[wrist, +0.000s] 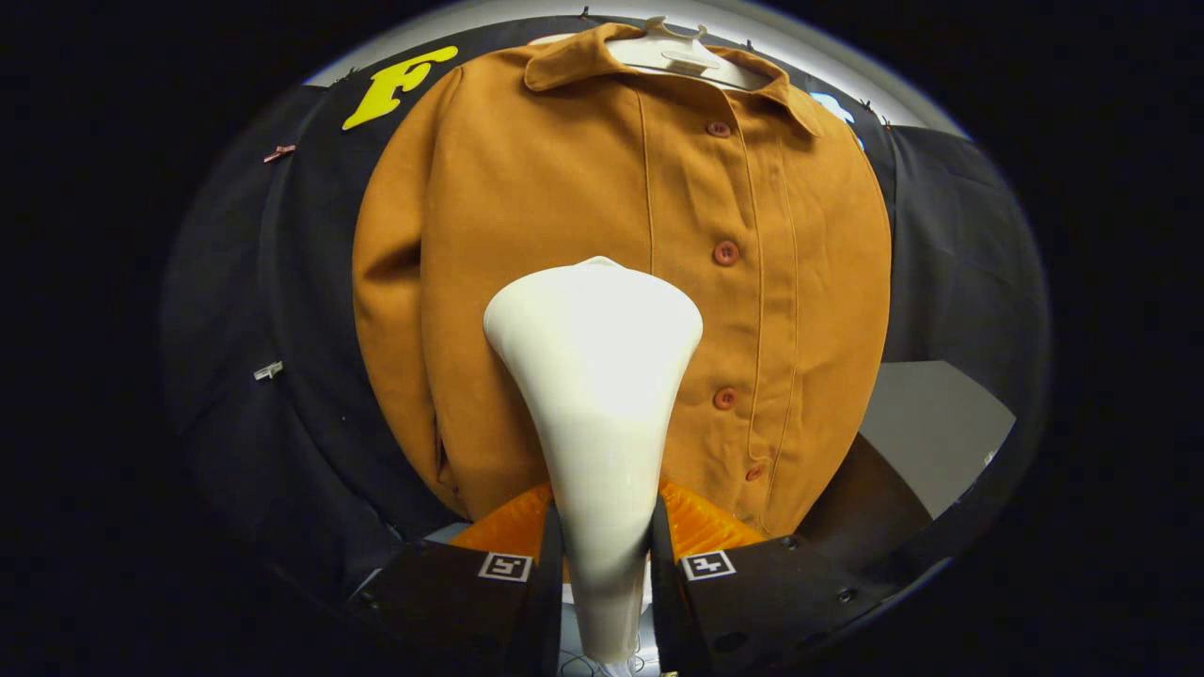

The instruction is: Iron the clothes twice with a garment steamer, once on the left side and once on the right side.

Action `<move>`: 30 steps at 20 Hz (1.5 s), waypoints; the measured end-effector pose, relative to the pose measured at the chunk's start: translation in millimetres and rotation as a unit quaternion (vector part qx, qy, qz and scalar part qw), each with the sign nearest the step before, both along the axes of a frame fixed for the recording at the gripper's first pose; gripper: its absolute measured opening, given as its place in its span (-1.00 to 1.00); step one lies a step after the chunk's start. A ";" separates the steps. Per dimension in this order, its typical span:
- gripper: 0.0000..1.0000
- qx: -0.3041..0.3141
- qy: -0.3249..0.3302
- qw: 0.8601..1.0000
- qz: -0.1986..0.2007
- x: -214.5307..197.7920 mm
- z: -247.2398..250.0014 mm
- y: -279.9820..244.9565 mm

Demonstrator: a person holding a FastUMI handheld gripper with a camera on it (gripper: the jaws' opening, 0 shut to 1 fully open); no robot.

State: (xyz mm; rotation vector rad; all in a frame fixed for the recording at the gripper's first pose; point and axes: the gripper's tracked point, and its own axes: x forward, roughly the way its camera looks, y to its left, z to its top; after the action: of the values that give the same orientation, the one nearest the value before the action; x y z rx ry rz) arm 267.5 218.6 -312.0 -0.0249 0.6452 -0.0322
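We hold the white, glossy, funnel-shaped garment steamer [595, 395] up to the mustard-brown buttoned jacket [621, 273].

Our gripper [603, 555] is clamped on the steamer's narrow handle, both black fingers [541, 588] pressing its sides, and the wide head rises ahead of them, over the jacket's chest just left of the row of reddish buttons [725, 252]. The jacket hangs on a white plastic hanger [679, 55] against the black cloth wall. The handle looks smooth and tapered, so we judge it could slip or twist in the grip if we tilt too far; pushing hard could also swing the jacket on its hanger, or snag the head on a button. The gripper points forward and slightly upward at the jacket, roughly level, centred a little left of the button row.
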 end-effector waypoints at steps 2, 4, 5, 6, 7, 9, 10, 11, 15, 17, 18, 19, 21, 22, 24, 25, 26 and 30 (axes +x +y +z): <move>-0.15 0.000 0.014 1.000 0.001 -8.3 -13.5 0.2; -0.15 0.003 0.029 1.000 0.003 -17.6 -26.7 -1.1; -0.15 0.006 0.035 0.999 0.004 -22.3 -32.8 -0.8; -0.14 0.009 0.042 0.999 0.005 -27.0 -38.1 -0.3; -0.14 0.011 0.049 0.999 0.006 -32.3 -44.0 0.7; -0.15 0.013 0.062 0.998 0.009 -40.3 -53.3 1.9; -0.14 0.014 0.068 0.997 0.012 -44.6 -57.1 2.8; -0.14 0.015 0.073 0.997 0.014 -48.5 -60.4 3.0; -0.14 0.023 0.092 0.995 0.016 -63.9 -74.2 2.5; -0.15 0.030 0.099 0.994 0.018 -72.9 -78.8 2.7; -0.14 0.033 0.101 0.994 0.020 -76.7 -80.7 2.2; -0.14 0.035 0.104 0.994 0.021 -80.6 -82.3 1.6; -0.14 0.042 0.110 0.993 0.024 -87.8 -82.9 0.0; -0.14 0.048 0.111 0.992 0.026 -90.9 -80.8 -1.7; -0.14 0.054 0.106 0.993 0.027 -93.2 -70.8 -9.4; -0.15 0.055 0.098 0.993 0.029 -93.0 -62.1 -13.8; -0.14 0.056 0.087 0.994 0.034 -92.6 -50.5 -18.9; -0.15 0.062 0.047 0.996 0.038 -88.0 -1.2 -49.4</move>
State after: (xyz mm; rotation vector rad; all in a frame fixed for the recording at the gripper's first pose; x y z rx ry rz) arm 179.5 169.2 -313.1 0.0691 0.7394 0.0823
